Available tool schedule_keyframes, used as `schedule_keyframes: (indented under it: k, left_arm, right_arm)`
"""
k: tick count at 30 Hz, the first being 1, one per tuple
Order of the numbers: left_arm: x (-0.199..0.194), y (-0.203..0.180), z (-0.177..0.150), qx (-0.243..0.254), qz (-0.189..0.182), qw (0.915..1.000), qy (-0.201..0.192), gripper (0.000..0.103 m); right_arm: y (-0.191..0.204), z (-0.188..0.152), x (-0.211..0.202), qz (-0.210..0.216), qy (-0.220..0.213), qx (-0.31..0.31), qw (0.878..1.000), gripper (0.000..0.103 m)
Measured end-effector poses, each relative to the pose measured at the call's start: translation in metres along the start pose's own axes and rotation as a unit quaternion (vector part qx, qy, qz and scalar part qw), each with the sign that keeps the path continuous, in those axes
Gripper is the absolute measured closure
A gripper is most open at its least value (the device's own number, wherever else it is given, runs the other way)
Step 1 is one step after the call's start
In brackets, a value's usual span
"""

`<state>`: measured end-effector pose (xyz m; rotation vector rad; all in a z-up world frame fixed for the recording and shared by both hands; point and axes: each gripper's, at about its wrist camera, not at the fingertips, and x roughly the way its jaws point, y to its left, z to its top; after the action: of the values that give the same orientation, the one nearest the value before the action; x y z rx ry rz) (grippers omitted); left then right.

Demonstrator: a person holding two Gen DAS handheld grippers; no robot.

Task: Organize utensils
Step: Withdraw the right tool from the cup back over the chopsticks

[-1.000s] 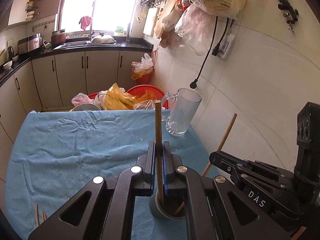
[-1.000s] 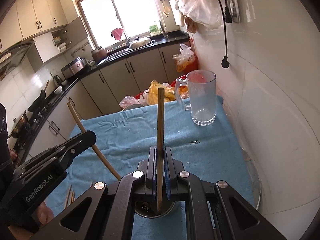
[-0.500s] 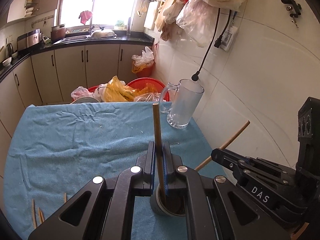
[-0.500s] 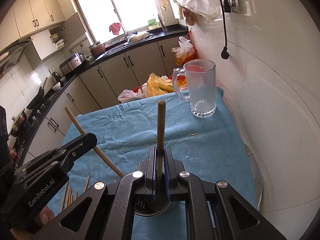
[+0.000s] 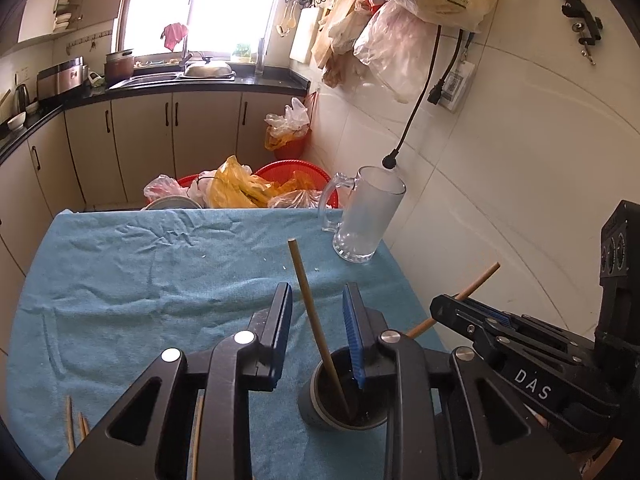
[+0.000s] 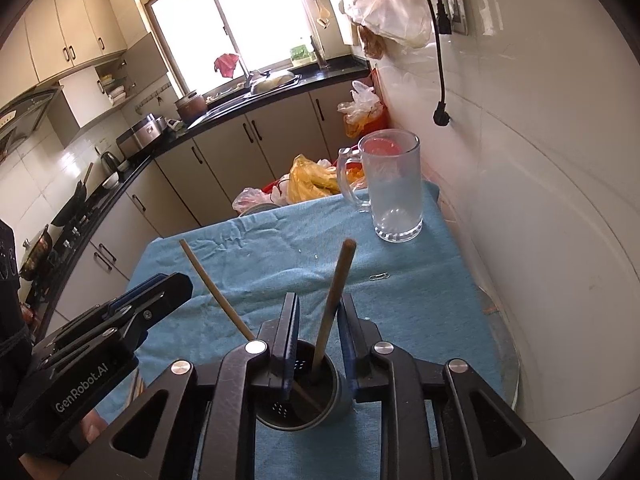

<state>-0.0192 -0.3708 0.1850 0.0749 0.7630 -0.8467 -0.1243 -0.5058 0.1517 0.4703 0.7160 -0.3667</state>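
Wooden chopsticks [image 5: 316, 320]; grey metal holder [image 6: 298, 396]; wrinkled blue cloth [image 5: 140, 280]; clear glass mug [image 6: 394, 188].

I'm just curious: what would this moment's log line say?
left gripper open | right gripper open | two chopsticks in holder cup | spares on cloth

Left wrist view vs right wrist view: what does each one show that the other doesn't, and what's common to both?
Left wrist only: loose chopsticks lying on the blue cloth at lower left, and the right gripper seen from the side. Right wrist only: a paperclip on the cloth, the holder's perforated inside, and the left gripper. Both: the dark utensil holder with two chopsticks standing in it, the glass mug, and open jaws.
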Motion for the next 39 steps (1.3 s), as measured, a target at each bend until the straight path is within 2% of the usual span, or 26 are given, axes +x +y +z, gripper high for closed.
schedule_keyframes:
  k: [3, 5, 9, 14, 27, 30, 35, 39]
  left_arm:
    - [-0.009, 0.000, 0.001, 0.000, -0.001, 1.0000, -0.007, 0.073]
    - [-0.017, 0.001, 0.001, 0.000, -0.001, 0.9999, -0.014, 0.072]
    - [-0.035, 0.005, 0.001, 0.000, 0.000, 0.9996, -0.027, 0.070]
    - [-0.061, 0.012, -0.003, 0.000, 0.003, 0.9993, -0.038, 0.068]
    - [-0.117, 0.046, -0.024, -0.007, 0.025, 0.9986, -0.047, 0.060]
    - [-0.129, 0.056, -0.030, -0.008, 0.032, 0.9982, -0.050, 0.057]
    - [-0.148, 0.077, -0.042, -0.012, 0.046, 0.9977, -0.048, 0.046]
    - [-0.162, 0.103, -0.060, -0.020, 0.070, 0.9964, -0.043, 0.041]
  right_arm:
    - [0.000, 0.000, -0.008, -0.005, -0.006, 0.003, 1.000, 0.078]
    - [0.000, 0.000, -0.014, -0.009, -0.010, 0.005, 1.000, 0.073]
    - [0.001, -0.001, -0.027, -0.014, -0.021, 0.009, 1.000, 0.071]
    - [0.006, -0.003, -0.046, -0.025, -0.037, 0.010, 0.999, 0.060]
    - [0.040, -0.023, -0.084, -0.029, -0.059, 0.003, 0.998, 0.053]
    - [0.052, -0.028, -0.092, -0.029, -0.063, -0.003, 0.998, 0.048]
    - [0.072, -0.039, -0.103, -0.027, -0.067, -0.013, 0.997, 0.039]
    - [0.086, -0.052, -0.105, -0.015, -0.057, -0.019, 0.998, 0.037]
